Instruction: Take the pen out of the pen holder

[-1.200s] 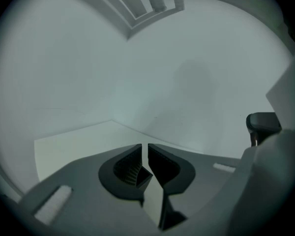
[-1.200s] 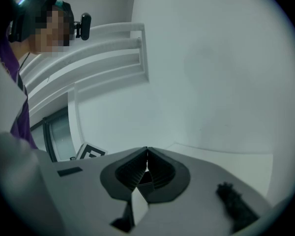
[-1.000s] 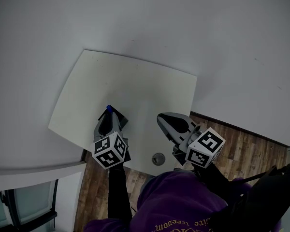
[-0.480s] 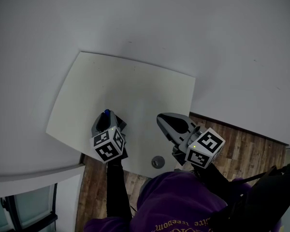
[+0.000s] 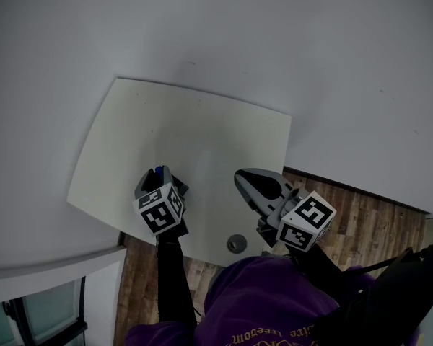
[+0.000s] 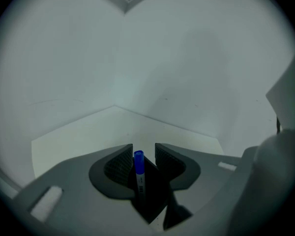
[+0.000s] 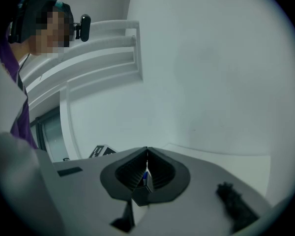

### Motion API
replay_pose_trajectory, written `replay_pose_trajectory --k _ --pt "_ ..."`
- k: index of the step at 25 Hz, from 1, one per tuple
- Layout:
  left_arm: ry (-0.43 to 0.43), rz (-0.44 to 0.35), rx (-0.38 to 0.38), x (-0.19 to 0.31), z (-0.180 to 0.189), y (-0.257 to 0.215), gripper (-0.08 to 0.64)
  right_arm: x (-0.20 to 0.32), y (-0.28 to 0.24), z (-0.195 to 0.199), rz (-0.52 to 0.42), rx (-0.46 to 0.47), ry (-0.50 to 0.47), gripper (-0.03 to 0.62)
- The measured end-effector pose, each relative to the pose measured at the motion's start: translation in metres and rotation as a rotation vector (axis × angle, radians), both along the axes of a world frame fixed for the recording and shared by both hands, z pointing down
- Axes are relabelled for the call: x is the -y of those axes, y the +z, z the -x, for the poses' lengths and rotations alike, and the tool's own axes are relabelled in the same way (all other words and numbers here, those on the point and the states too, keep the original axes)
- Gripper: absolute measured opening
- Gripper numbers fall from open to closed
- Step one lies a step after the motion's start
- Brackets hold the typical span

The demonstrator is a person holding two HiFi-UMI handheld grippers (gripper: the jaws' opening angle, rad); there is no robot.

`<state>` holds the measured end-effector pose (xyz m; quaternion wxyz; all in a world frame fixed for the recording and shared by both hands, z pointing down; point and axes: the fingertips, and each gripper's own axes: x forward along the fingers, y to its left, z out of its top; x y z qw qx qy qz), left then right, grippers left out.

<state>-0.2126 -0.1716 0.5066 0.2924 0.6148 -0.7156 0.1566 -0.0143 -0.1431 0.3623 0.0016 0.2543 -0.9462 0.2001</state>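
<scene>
Over the desk (image 5: 202, 128), our left hand-held gripper (image 6: 144, 150) has just been opening around the blue-capped pen (image 6: 138, 162); our right hand-held gripper (image 7: 147, 152) is closed.

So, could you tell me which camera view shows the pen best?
The left gripper view: the blue-capped pen sits between the left gripper's fingers, which have just been opening. The head view shows only its blue tip; the right gripper view, nothing clear.

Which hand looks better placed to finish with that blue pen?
Left. The left gripper has the blue pen between its jaws, which have just been opening, low over the table. The right gripper is shut, off to the side.
</scene>
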Motion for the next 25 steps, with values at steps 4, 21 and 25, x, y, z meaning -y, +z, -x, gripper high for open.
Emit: replay_pose_trajectory --k 4,21,25 --pt "0.01 0.039 0.0 0.001 -0.001 0.008 0.132 0.001 0.002 -0.002 0.003 -0.003 0.011 0.011" --pt "-0.019 0.154 0.072 -0.001 0.006 0.021 0.083 0.002 0.005 -0.001 0.01 -0.017 0.013 0.011" --pt "-0.013 0.158 0.109 -0.002 0.003 0.025 0.083 0.002 0.005 0.0 0.011 -0.02 0.007 0.011"
